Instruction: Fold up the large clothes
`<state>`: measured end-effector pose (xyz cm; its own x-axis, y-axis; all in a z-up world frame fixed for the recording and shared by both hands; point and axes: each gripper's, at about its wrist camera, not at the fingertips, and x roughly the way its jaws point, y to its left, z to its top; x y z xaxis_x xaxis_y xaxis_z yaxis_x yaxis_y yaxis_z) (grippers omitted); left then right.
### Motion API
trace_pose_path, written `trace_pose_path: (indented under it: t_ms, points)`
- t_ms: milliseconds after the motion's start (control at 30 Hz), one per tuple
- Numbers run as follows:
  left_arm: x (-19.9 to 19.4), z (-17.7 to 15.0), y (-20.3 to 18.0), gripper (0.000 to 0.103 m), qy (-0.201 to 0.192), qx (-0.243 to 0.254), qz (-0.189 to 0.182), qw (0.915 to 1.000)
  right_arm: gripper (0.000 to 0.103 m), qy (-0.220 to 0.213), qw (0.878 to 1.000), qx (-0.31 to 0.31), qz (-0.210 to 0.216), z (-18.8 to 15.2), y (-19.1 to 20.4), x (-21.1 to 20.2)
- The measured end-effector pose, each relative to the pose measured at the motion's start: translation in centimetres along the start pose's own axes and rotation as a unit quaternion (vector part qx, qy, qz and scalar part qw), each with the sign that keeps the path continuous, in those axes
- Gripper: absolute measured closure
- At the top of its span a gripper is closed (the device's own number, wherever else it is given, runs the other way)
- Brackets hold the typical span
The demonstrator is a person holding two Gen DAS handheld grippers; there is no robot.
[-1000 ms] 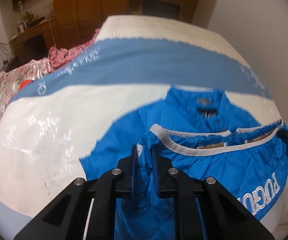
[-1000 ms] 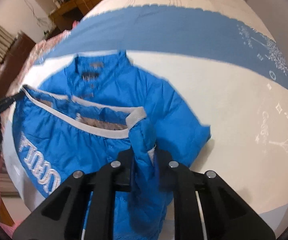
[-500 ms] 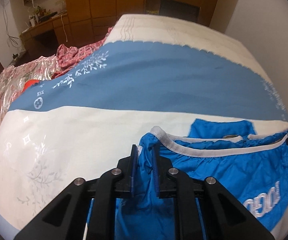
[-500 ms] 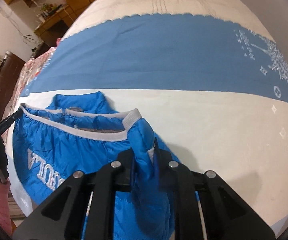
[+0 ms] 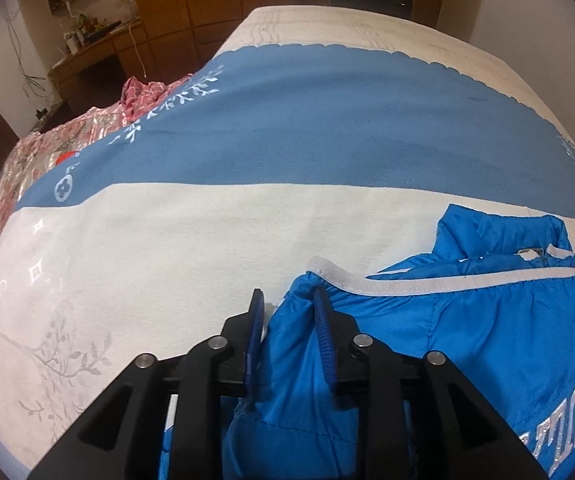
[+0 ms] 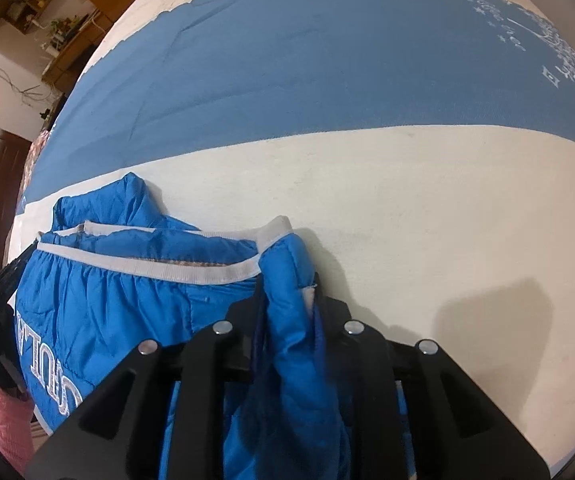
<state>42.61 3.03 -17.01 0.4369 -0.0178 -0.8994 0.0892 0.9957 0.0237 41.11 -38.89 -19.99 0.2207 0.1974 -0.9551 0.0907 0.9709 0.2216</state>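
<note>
Both grippers point steeply down at the bed (image 5: 207, 240), side by side along its near edge. Left gripper (image 5: 289, 316): jaws have just been opening; a gap shows, with a corner of the blue jacket (image 5: 467, 328) loose between the pads, and the left pad looks clear of the cloth. Right gripper (image 6: 287, 304): jaws have just been opening too; the jacket's other corner stands bunched between the fingers, and whether the pads press on it cannot be told. From the right wrist view, the left gripper's black frame shows at the jacket's far end
</note>
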Motion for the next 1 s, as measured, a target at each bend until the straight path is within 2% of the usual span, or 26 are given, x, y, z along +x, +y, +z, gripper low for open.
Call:
trace_pose_path:
  t_ms: [33, 67, 133, 200, 233, 300, 400, 467, 600, 633, 667, 800, 933, 1000]
  points:
    - [-0.4, 0.2, 0.1, 0.071, 0.004, -0.006, 0.006, 1.0000, 0.061, -0.006, 1.000, 0.004, -0.009, -0.1, 0.0, -0.7]
    - [-0.9, 0.3, 0.2, 0.070, 0.006, -0.010, 0.011, 0.9999, 0.060, -0.016, 1.000, 0.003, -0.015, -0.4, 0.2, -1.6]
    - [-3.0, 0.6, 0.4, 0.069, -0.007, -0.022, 0.018, 0.9996, 0.061, -0.043, 0.999, -0.005, -0.026, -1.5, 1.0, -4.3]
    - [-6.4, 0.3, 0.5, 0.070, -0.043, -0.033, 0.034, 0.9980, 0.063, -0.063, 0.997, -0.013, -0.039, -3.2, 2.1, -6.8]
    - [-8.5, -0.2, 0.1, 0.070, -0.065, -0.035, 0.033, 0.9968, 0.063, -0.070, 0.997, -0.020, -0.033, -4.1, 2.9, -7.7]
    - [-11.0, -1.2, -0.8, 0.070, -0.083, -0.035, 0.032, 0.9954, 0.062, -0.080, 0.996, -0.030, -0.027, -6.4, 4.7, -8.7]
    - [-12.6, -3.5, -3.4, 0.069, -0.077, -0.019, 0.012, 0.9968, 0.063, -0.084, 0.995, -0.039, -0.040, -8.7, 7.0, -8.6]
    - [-12.2, -5.1, -5.1, 0.069, -0.064, -0.004, 0.001, 0.9980, 0.066, -0.082, 0.995, -0.037, -0.048, -9.8, 7.8, -8.1]
    - [-10.2, -7.2, -6.3, 0.069, -0.033, 0.005, -0.010, 0.9994, 0.065, -0.064, 0.996, -0.030, -0.054, -10.9, 8.1, -5.5]
    - [-9.3, -7.7, -6.4, 0.068, -0.029, 0.011, -0.003, 0.9995, 0.066, -0.064, 0.995, -0.032, -0.065, -11.2, 8.1, -5.0]
    - [-8.6, -8.0, -6.4, 0.068, -0.027, 0.014, 0.002, 0.9995, 0.066, -0.064, 0.994, -0.034, -0.076, -11.3, 8.0, -4.3]
    - [-6.9, -9.5, -5.9, 0.068, -0.030, 0.009, -0.017, 0.9994, 0.066, -0.071, 0.995, -0.030, -0.067, -11.7, 7.2, -1.6]
    - [-6.4, -10.1, -7.0, 0.067, -0.042, 0.025, 0.014, 0.9987, 0.066, -0.081, 0.993, -0.028, -0.078, -11.9, 7.4, -1.0]
    - [-6.4, -9.8, -7.1, 0.068, -0.035, 0.021, 0.016, 0.9991, 0.066, -0.074, 0.994, -0.024, -0.077, -11.9, 7.5, -1.2]
